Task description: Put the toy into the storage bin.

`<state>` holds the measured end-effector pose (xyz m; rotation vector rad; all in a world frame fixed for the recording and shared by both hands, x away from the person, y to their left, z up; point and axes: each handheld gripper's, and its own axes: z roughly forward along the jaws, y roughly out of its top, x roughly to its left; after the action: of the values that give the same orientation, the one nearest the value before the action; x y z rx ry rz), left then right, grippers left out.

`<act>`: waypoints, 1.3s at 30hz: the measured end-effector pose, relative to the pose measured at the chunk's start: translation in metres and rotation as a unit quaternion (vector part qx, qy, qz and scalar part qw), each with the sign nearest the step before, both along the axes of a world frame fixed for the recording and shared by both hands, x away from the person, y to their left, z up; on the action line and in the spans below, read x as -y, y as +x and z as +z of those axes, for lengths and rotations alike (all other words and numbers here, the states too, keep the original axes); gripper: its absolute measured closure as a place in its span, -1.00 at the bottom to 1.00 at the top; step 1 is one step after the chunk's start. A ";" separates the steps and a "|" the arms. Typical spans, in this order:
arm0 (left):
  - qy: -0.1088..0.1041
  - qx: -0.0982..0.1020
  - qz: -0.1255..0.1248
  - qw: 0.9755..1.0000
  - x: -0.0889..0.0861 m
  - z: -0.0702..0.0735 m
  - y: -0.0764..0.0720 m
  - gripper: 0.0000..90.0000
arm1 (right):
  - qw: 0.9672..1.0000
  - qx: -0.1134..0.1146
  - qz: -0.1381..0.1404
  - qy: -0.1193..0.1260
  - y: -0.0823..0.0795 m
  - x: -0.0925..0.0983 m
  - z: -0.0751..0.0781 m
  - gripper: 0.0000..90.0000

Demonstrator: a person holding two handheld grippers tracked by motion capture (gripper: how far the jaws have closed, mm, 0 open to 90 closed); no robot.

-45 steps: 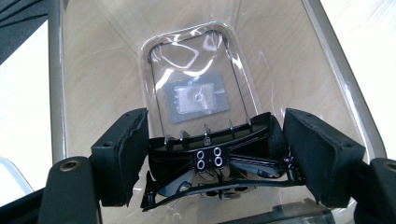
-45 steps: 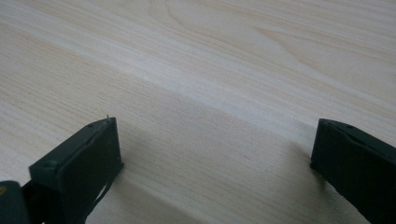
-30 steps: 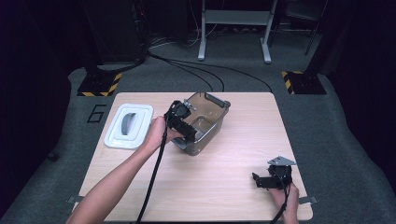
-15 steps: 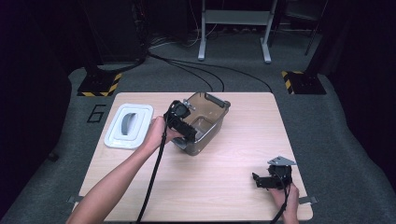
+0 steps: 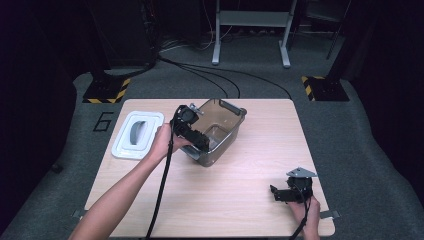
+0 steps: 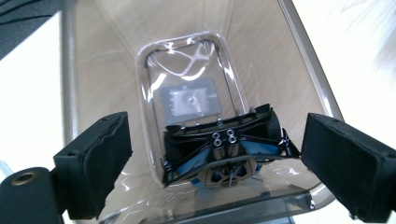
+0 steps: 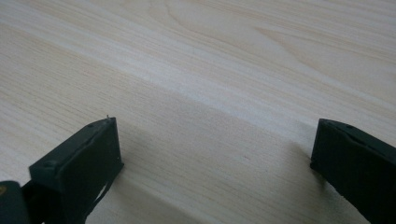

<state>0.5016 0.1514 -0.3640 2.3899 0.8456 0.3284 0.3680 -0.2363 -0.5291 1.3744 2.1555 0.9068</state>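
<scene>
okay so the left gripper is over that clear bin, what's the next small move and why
Probably lower the left gripper a little farther into the clear plastic container. Its jaws stand wide open above the black and blue object lying on the container floor, straddling it without touching, so a short descent would let them close on it.

A pale wooden table (image 5: pixel 240 200) stands on grey carpet (image 5: pixel 360 130) (hazard-striped blocks (image 5: pixel 106 91) behind); the surroundings are dark.
</scene>
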 end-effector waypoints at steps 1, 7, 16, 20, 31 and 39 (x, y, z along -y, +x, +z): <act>0.000 0.002 0.000 1.000 -0.003 0.002 0.000 -0.83 | 1.000 0.000 0.000 0.000 0.000 0.000 0.000 -0.99; -0.019 0.004 0.014 1.000 -0.018 0.009 -0.001 -0.86 | 1.000 0.000 0.000 0.000 0.000 0.000 0.000 -0.99; -0.039 0.004 0.021 0.999 -0.039 0.016 -0.005 -0.90 | 1.000 0.000 0.000 0.000 0.000 0.000 0.000 -0.99; -0.044 0.010 0.026 0.999 -0.046 0.019 -0.009 -0.91 | 1.000 0.000 0.000 0.000 0.000 0.000 0.000 -0.99; -0.050 0.014 0.074 0.996 -0.093 0.013 -0.004 -0.97 | 1.000 0.000 0.000 0.000 0.000 0.000 0.000 -0.99; -0.062 0.006 0.134 0.989 -0.132 -0.007 0.009 -0.96 | 1.000 0.000 0.000 0.000 0.000 0.000 0.000 -0.99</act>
<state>0.5108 0.2832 -0.3711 2.1599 1.1494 0.3828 0.3681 -0.2364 -0.5291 1.3754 2.1554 0.9071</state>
